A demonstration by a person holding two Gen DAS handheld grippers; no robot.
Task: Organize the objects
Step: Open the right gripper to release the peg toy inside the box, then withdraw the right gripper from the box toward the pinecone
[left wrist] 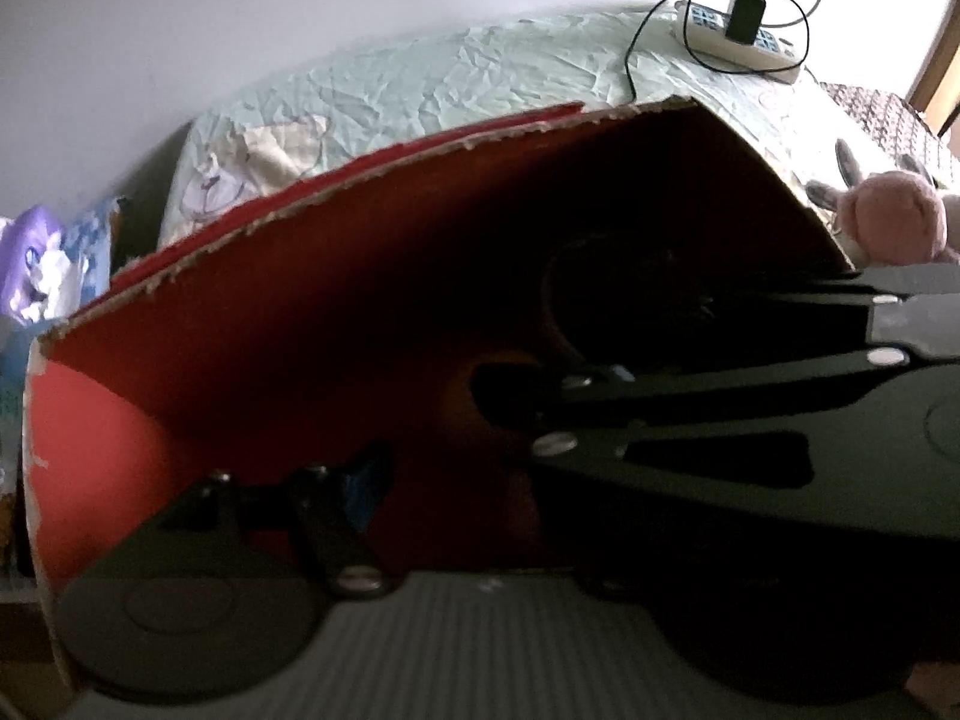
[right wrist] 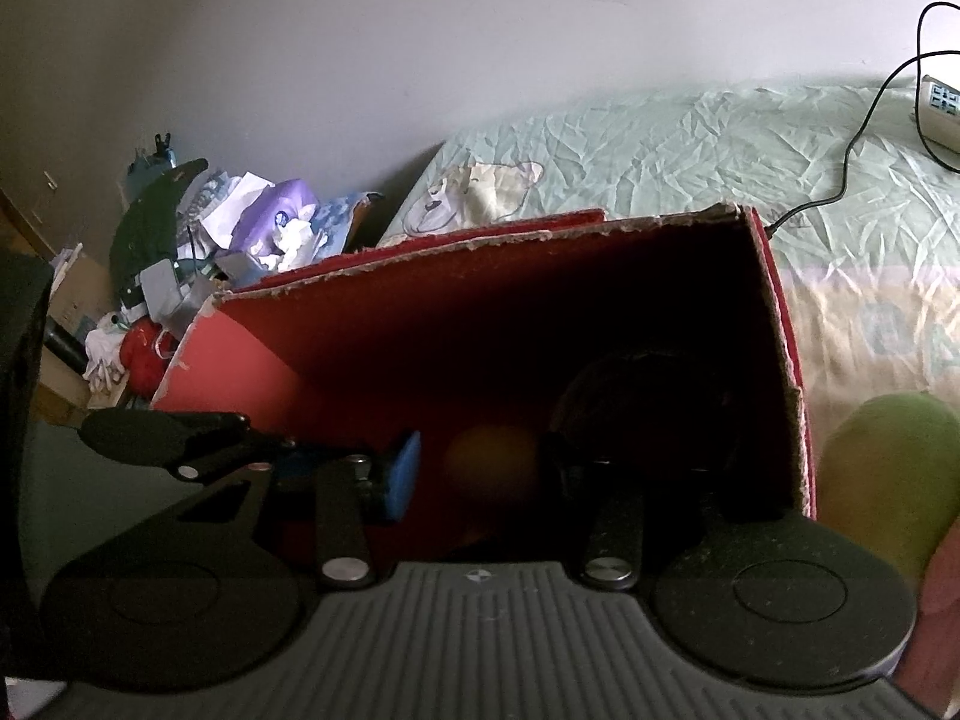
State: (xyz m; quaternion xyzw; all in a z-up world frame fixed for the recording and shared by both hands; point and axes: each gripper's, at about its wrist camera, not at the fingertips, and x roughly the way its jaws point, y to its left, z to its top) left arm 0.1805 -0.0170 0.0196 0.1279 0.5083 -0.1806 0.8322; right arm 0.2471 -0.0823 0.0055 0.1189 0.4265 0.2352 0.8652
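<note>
Both grippers are down inside the red box (right wrist: 360,324) on the bed (right wrist: 690,138), right gripper (right wrist: 504,480) spread wide and empty, left gripper (left wrist: 420,450) can't tell, so I'd back out slowly past that orange ball (right wrist: 492,456).

**Tongs at the mouth of the red box**

The left tongs (left wrist: 432,480) reached into a red cardboard box (left wrist: 252,324) with a torn, ragged rim. One blue-padded finger (left wrist: 360,480) showed in the shadowed interior, with the jaws spread apart. A second pair of black tongs (left wrist: 540,414) entered from the right. Deep inside lay a dark round shape, too dim to identify. Behind the box stretched a bed (left wrist: 450,84) with a crumpled pale green sheet, carrying a white power strip (left wrist: 744,45) with a black charger (left wrist: 746,15) plugged in. A pink plush toy (left wrist: 894,216) sat at the right.
</note>
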